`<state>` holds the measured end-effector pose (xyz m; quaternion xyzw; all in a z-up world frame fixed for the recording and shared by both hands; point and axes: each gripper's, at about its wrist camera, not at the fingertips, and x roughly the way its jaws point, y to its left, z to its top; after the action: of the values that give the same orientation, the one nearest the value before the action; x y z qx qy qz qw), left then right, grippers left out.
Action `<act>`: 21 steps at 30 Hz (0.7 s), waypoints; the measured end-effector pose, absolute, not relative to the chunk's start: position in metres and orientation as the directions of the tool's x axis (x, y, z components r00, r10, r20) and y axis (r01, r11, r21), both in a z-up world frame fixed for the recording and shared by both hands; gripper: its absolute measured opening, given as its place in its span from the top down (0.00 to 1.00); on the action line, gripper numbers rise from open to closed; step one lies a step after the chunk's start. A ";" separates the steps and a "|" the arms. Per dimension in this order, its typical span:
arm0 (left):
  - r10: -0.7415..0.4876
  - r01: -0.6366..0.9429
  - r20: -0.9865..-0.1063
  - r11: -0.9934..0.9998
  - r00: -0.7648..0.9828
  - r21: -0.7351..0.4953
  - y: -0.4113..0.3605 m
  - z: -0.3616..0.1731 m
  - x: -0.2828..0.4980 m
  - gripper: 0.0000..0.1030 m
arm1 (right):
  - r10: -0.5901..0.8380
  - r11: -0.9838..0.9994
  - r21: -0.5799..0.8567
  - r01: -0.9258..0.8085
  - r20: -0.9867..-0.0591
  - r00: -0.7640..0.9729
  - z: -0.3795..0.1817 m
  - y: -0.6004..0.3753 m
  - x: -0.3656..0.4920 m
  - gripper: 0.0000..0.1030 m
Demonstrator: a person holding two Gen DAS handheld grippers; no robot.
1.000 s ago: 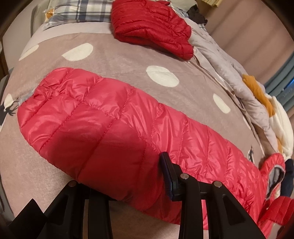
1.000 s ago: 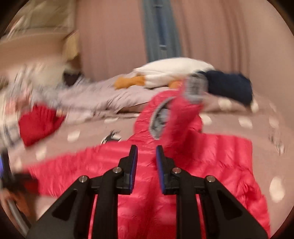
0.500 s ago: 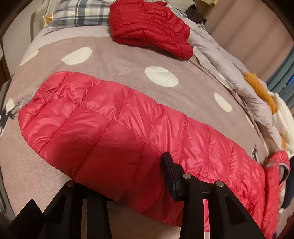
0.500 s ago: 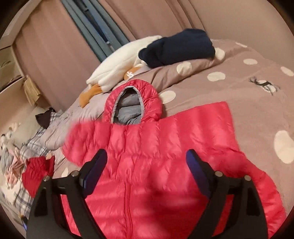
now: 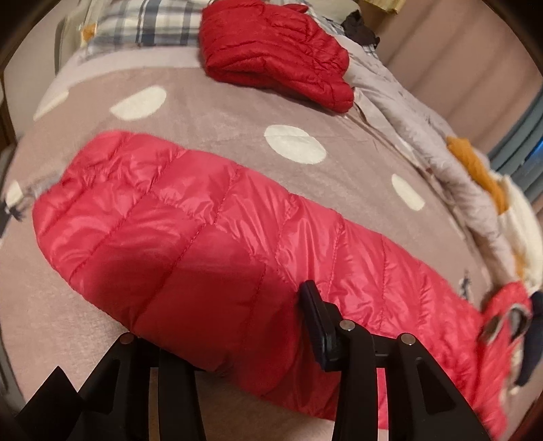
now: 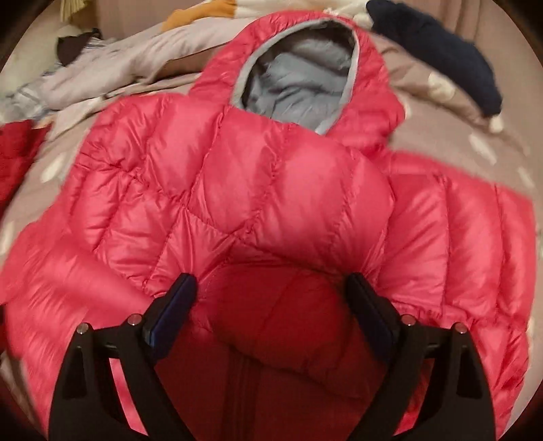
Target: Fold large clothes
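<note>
On the bed point(image 5: 210, 112), jacket point(image 6: 271, 190) now lies with sleeve folded across chest. Right tongs point(image 6: 271, 315) went wide, released it, hovering over. Left tongs point(image 5: 230, 325) wide, straddling hem. Other sleeve next, probably.

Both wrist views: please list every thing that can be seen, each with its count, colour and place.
Puffer jacket: one, bright red with grey hood lining, spread on the bed, sleeve folded over its front.
Folded jacket: one, darker red, at the far end of the bed.
Blanket: one, taupe with white dots, under both jackets.
Plaid pillow: one, blue and white, behind the folded jacket.
Grey bedding: one heap, along the bed's far side.
Navy garment: one, beside the hood.
Left gripper: black, open, around the jacket's edge.
Right gripper: black, open, over the jacket.
</note>
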<state>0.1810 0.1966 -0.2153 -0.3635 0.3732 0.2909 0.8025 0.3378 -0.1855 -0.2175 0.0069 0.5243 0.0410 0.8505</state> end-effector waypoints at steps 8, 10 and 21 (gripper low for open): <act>0.104 -0.719 -0.797 0.511 0.595 -0.471 0.214 -0.217 0.169 0.78 | 0.205 0.971 0.238 -0.009 -0.817 0.540 -0.185 -0.228 0.271 0.13; 0.108 -0.717 -0.795 0.517 0.597 -0.468 0.211 -0.216 0.170 0.81 | 0.197 0.956 0.287 0.066 -0.791 0.579 -0.174 -0.246 0.250 0.13; 0.272 -0.711 -0.745 0.603 0.610 -0.362 0.167 -0.177 0.187 0.91 | 0.028 0.844 0.405 0.352 -0.689 0.724 -0.129 -0.321 0.190 0.12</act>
<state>0.1875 0.1668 -0.1767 -0.3341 0.3289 0.2951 0.8326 0.1898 -0.3210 -0.1294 0.2641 0.3599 -0.0911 0.8902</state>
